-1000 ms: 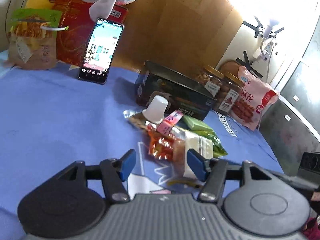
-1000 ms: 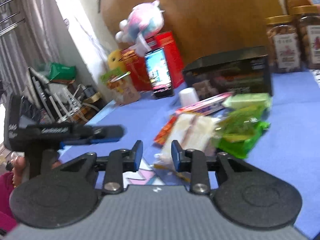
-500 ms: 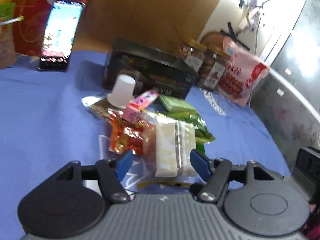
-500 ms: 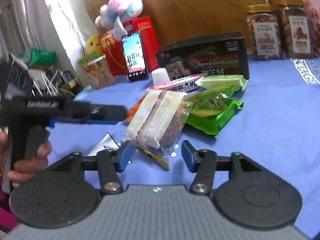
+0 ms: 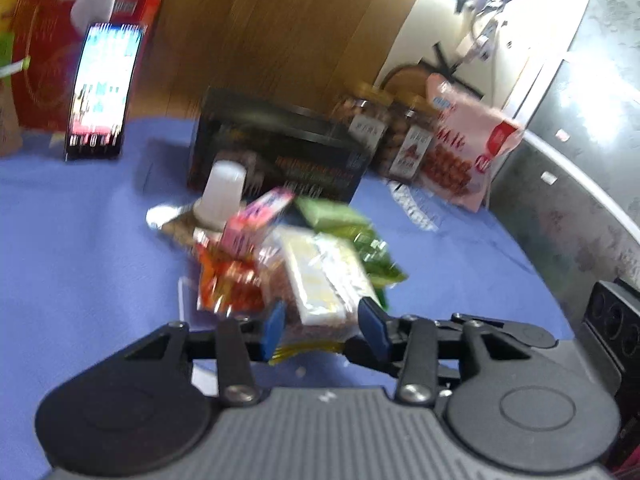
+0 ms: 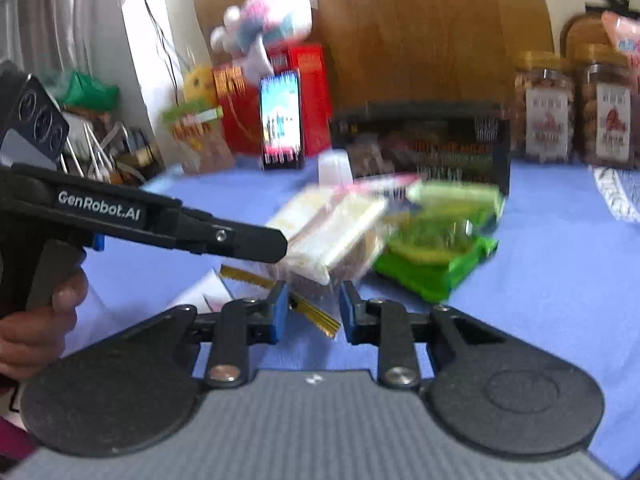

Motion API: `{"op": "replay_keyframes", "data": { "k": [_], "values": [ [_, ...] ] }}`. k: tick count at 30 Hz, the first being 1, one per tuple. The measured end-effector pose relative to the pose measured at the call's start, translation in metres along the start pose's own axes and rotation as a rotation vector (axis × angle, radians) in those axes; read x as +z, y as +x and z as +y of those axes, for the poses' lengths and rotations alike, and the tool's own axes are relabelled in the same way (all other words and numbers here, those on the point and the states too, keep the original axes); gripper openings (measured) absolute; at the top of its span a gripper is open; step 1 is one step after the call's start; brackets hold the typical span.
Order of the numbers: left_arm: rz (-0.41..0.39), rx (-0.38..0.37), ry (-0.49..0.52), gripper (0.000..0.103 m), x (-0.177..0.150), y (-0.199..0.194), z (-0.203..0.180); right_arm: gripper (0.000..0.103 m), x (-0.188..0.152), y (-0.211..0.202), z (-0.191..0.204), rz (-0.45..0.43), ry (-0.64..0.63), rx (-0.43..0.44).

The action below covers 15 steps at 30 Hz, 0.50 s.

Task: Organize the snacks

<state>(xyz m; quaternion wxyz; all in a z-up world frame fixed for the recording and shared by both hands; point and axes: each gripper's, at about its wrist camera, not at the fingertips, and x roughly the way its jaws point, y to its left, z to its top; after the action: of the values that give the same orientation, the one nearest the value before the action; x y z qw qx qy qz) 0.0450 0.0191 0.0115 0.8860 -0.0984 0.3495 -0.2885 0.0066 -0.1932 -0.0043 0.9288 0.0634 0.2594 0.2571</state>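
both grippers on one clear cake pack (image 5: 316,280) | left gripper (image 5: 322,326) jaws just closed in, straddling its near end, can't tell if pinching | right gripper (image 6: 308,310) same, gold seal between jaws | pack runs away from jaws | 1 pack, 2 jars (image 6: 544,108)

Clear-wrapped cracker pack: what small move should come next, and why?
Probably lift the clear-wrapped cracker pack slightly. The left hand-held gripper and right hand-held gripper have just been closing with it between their jaws, and it overlaps the orange snack bag.
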Motion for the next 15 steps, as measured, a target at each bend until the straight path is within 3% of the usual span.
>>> {"op": "replay_keyframes", "data": {
  "k": [15],
  "values": [
    [-0.199, -0.049, 0.123, 0.040, 0.083, -0.007, -0.028, 0.031, 0.063, 0.007, -0.016, -0.171, 0.000, -0.007]
  ]
}}
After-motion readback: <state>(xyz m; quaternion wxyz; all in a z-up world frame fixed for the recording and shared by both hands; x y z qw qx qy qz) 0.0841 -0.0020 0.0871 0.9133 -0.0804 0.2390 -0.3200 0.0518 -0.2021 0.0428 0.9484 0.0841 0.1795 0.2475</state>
